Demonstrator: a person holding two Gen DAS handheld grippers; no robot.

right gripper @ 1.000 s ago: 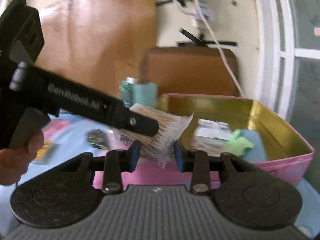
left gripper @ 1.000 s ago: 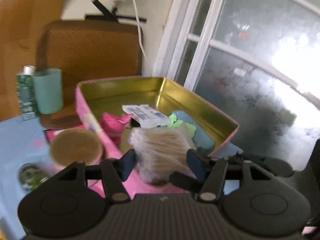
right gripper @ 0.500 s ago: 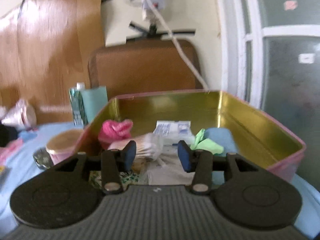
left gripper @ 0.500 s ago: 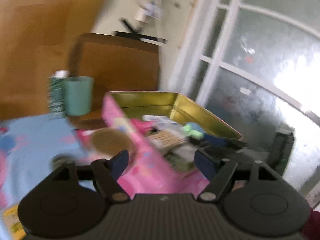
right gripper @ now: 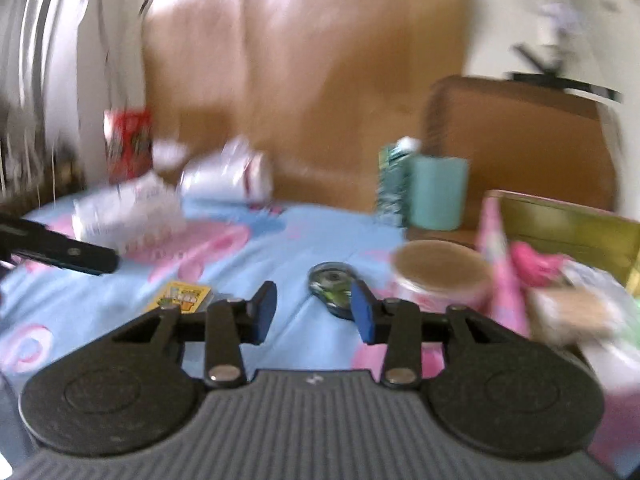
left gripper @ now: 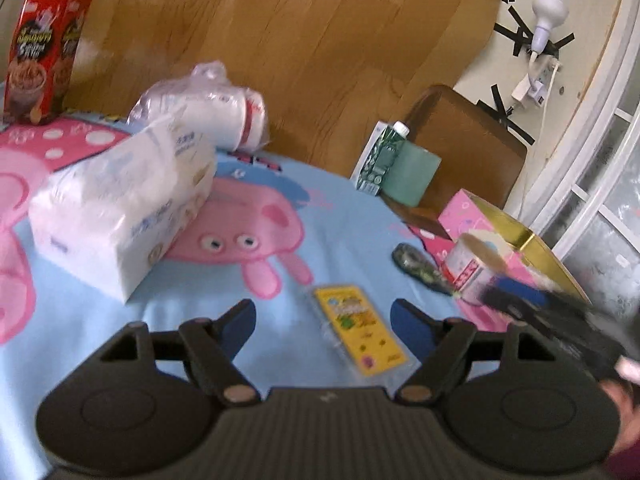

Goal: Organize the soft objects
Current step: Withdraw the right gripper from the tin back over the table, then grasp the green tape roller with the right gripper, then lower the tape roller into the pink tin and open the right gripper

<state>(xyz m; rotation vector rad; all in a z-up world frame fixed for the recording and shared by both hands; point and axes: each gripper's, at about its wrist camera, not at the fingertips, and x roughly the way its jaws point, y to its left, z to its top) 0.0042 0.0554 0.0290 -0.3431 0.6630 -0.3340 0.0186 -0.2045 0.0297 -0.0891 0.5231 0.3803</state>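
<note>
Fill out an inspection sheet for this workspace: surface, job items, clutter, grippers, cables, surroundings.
Surface: blue cartoon-pig tablecloth, covering the table.
Job's things: tissue pack lying flat; bagged white roll behind it; yellow sachet ahead of the left gripper; pink tin, open, already holding a pink item and a cotton-swab bag.
Clutter: red snack box, green carton, teal cup, round tub, small dark disc.
Grippers: left gripper open, empty; right gripper open, empty.
Cables: white lead hanging from a taped wall bulb.
Surroundings: wooden panel, brown chair back, window frame at right.
</note>
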